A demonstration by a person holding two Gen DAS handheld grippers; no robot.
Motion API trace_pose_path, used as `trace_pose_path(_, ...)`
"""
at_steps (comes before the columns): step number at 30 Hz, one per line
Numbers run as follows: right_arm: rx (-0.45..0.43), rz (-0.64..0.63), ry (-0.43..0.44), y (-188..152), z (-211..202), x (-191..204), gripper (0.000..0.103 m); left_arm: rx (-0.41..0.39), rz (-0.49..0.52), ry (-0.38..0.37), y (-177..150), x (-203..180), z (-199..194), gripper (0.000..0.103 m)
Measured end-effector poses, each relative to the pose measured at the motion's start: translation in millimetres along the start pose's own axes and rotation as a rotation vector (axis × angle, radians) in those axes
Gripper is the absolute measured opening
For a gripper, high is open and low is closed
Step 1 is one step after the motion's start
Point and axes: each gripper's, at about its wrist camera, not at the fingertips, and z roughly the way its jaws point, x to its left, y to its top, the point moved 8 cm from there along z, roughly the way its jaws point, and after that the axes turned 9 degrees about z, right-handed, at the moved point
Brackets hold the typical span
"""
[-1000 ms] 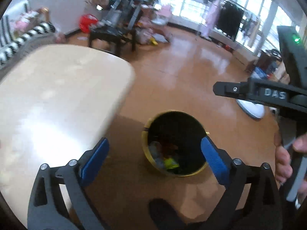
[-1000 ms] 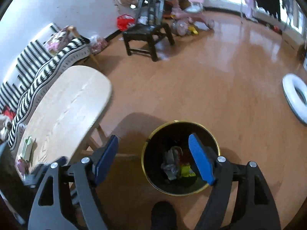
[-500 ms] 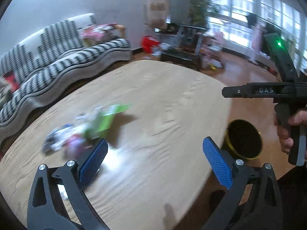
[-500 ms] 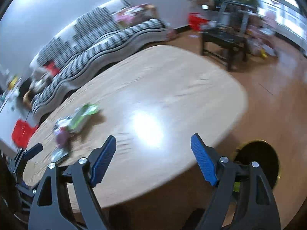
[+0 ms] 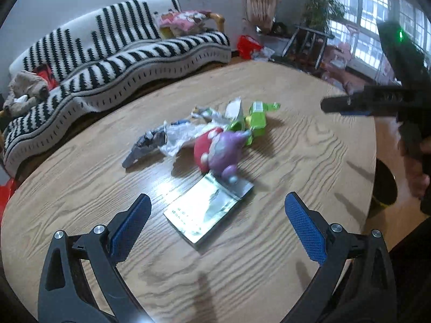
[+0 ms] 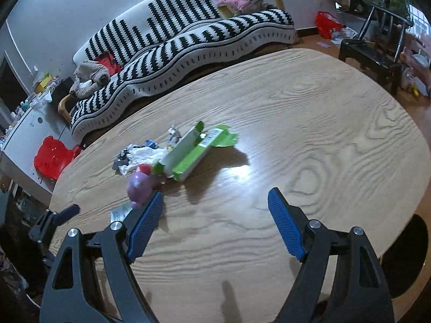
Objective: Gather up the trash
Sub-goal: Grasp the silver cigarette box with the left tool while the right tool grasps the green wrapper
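While both claws hang above the wooden worktop [image 5: 309, 145], neither holds or touches anything. The left claw [image 5: 216, 223] has its blue pads [image 5: 129, 226] spread wide apart, and the silver packet [image 5: 207, 212] lies on the wood in the gap between them, just beyond the tips. The right claw [image 6: 215, 222] is spread just as wide over bare wood; its left pad [image 6: 145, 226] sits in front of the purple toy [image 6: 138, 188] in the right wrist view, though whether they touch cannot be told.

The trash sits in one loose heap. Taking the purple toy [image 5: 225, 152] as the marker: a red piece [image 5: 203, 146] rests against its left side, crumpled white paper [image 5: 183, 136] and a grey wrapper [image 5: 142, 145] spread out left of that, and the green carton [image 5: 256, 122] lies just behind it, flaps open. The silver packet touches the toy's near side.

From the left wrist view, the right claw's black body [image 5: 377, 102] reaches in from the right edge, well right of the toy, gripped by a hand [image 5: 416, 175]. The bin [image 5: 385, 188] stands on the floor past the worktop's right edge, far right of the toy. A striped sofa [image 5: 107, 51] runs behind the worktop.
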Motion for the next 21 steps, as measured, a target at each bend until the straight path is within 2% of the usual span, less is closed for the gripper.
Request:
trace_pose_path(4, 0.042, 0.061, 0.035, 5, 24, 7, 0.078, 0.052, 0.048, -0.028, -10, 8, 28, 0.096)
trace_pose_path(8, 0.081, 0.142, 0.087, 12, 48, 18, 0.078, 0.085, 0.055, -0.063, -17, 11, 47, 0.096)
trace_pose_path(15, 0.130, 0.234, 0.080, 27, 100, 23, 0.075, 0.110, 0.044, -0.071, -18, 14, 67, 0.096)
trace_pose_path(19, 0.156, 0.272, 0.124, 31, 118, 28, 0.066, 0.118, 0.082, -0.062, -16, 5, 74, 0.096)
trace_pose_path(21, 0.163, 0.272, 0.139, 34, 125, 32, 0.055, 0.126, 0.103, -0.061, -17, 0, 78, 0.091)
